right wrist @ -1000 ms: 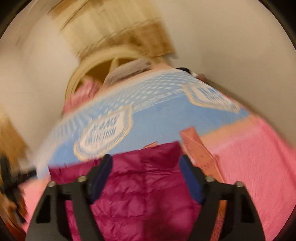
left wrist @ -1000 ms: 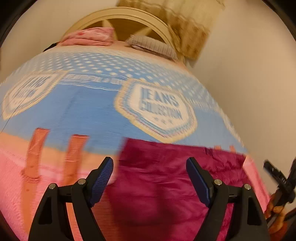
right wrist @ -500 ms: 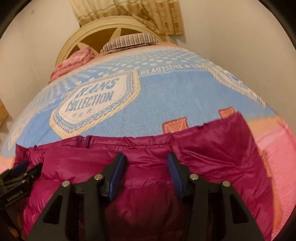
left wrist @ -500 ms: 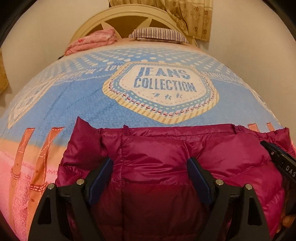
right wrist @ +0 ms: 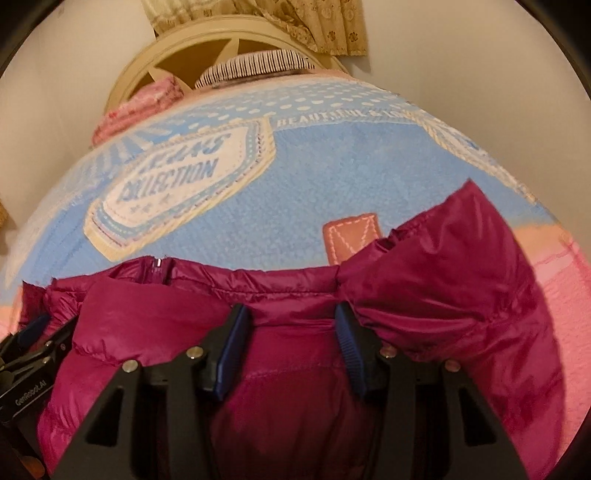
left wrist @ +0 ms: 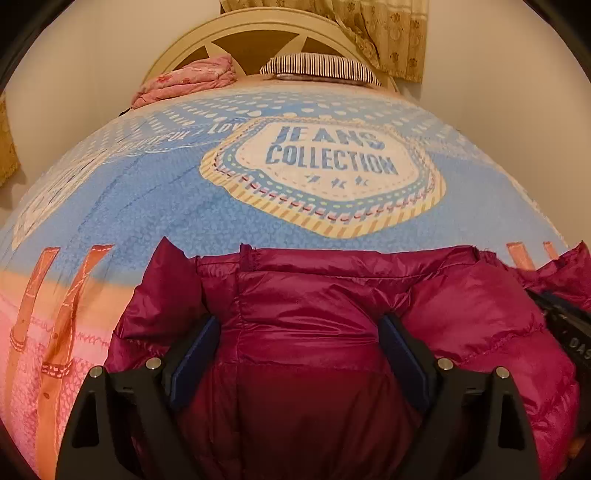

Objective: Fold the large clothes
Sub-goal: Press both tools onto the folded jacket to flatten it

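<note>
A magenta puffer jacket [left wrist: 314, 295] lies on the bed, its zipped top edge [right wrist: 159, 264] toward the headboard. My left gripper [left wrist: 298, 325] is pushed down into the jacket's left part. Its jaws are wide and opening, with puffy fabric bulging between the pads [left wrist: 195, 350]. My right gripper [right wrist: 290, 310] stands narrower on the jacket [right wrist: 295, 387], its pads pinching a fold just below the top edge. Creases run out from the right pad [right wrist: 349, 339]. Each gripper shows at the edge of the other's view: the right gripper [left wrist: 569, 332] and the left gripper [right wrist: 29, 354].
The blue and pink "Jeans Collection" bedspread [left wrist: 166, 199] covers the bed beyond the jacket. At the far end are a striped pillow [left wrist: 317, 68], a folded pink blanket [left wrist: 188, 79] and a cream headboard [left wrist: 258, 33]. A curtain [left wrist: 369, 29] and bare walls close in behind.
Both grippers came down onto the jacket, which now fills the lower half of both views. The right jaws narrowed around a fold of it. The left jaws stayed wide.
</note>
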Demonstrator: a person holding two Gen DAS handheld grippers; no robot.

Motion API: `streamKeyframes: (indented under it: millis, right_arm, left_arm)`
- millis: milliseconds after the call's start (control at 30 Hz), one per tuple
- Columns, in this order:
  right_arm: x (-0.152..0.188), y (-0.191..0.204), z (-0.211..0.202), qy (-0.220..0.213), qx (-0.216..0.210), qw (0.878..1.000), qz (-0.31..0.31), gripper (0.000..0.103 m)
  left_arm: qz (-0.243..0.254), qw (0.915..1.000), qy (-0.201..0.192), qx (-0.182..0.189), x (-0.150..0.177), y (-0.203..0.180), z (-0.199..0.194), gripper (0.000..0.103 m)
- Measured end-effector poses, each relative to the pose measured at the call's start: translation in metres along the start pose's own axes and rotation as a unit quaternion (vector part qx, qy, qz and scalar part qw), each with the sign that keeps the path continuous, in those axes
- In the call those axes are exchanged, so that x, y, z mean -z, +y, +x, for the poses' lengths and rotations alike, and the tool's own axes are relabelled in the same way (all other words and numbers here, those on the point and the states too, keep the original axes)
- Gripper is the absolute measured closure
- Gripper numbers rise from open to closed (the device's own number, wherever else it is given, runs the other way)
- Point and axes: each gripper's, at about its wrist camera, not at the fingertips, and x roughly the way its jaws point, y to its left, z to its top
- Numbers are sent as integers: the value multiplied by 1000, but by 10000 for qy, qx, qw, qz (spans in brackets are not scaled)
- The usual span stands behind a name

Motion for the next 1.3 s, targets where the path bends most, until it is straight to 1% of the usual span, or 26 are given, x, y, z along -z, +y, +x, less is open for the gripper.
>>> streamKeyframes:
  millis: [33,100,133,167,233,267,300,333,367,400,500,600,800,833,900,933,967,1000,1033,1067,1133,1167,1233,1267,1300]
  right_arm:
    - [-1,0,-7,-74,94,9999,-67,53]
    - [-2,-9,-27,-370,247,9990,-79,53]
    - [-3,-16,-35,-458,318,9984,-35,53]
    - [-3,-30,-41,-513,477,9975,47,52]
    - [-3,-50,-40,-460,821,9954,155,51]
    - [-1,-65,-34,-338,1000,9941,264,51]
    - [2,-76,-29,-234,1028,9936,397,51]
    - [6,-87,-22,-134,935,9938,591,51]
    - [12,-100,-14,-40,687,9937,885,49]
    - [15,-106,-9,-13,552,9932,1024,48]
    - [19,-113,1,-1,327,9927,1158,44]
    - [17,-114,4,8,286,9928,1167,42]
    - [20,-103,-3,-37,438,9930,1095,42]
    - [21,-104,-6,-42,466,9929,1096,42]
    - [20,-100,-19,-103,573,9927,1053,54]
    - [21,-95,-35,-296,622,9927,993,65]
    - [22,-90,-47,-476,615,9925,946,67]
    - [24,-80,-64,-695,484,9926,867,67]
    - [25,-69,-74,-780,287,9935,776,67]
    - [27,-52,-86,-785,-10,9948,643,67]
    - [31,-29,-95,-719,-432,9949,564,67]
    - [35,-14,-97,-662,-720,9936,565,68]
    - [40,9,-93,-497,-1145,9908,532,81]
    - [41,21,-87,-399,-1251,9903,462,81]
    - [43,33,-81,-363,-1235,9910,378,81]
  left_arm:
    - [-5,10000,7,-8,0,0,1,14]
    - [-4,10000,3,-16,1,0,1,14]
    - [-4,10000,0,-16,1,0,1,14]
    - [-5,10000,0,-15,1,0,1,14]
    - [8,10000,-2,-29,1,-1,1,14]
    - [7,10000,-2,-25,1,0,1,14]
    - [8,10000,-2,-24,1,0,1,14]
    - [11,10000,-5,-24,1,0,1,14]
    - [12,10000,-7,-24,1,0,1,14]
    - [17,10000,-10,-29,1,0,0,14]
    - [39,10000,-16,-62,1,-1,0,14]
    - [57,9999,-18,-92,1,-1,0,14]
    - [67,9999,-17,-99,1,-2,-1,14]
    - [66,9999,-16,-95,1,-1,-1,14]
    - [58,9999,-18,-81,1,-1,-1,14]
    - [50,10000,-16,-75,1,-1,-1,14]
    - [45,10000,-14,-69,1,-1,-1,14]
    - [43,10000,-13,-66,2,-1,-1,14]
    - [46,10000,-12,-71,1,-1,-1,14]
    - [50,10000,-11,-77,1,-1,-1,14]
    - [55,9999,-13,-86,1,-1,-1,14]
    - [53,9999,-13,-87,1,-1,-1,14]
    - [46,10000,-11,-88,2,0,-2,14]
    - [47,9999,-10,-90,2,0,-2,13]
    - [51,9999,-8,-97,2,0,-2,13]
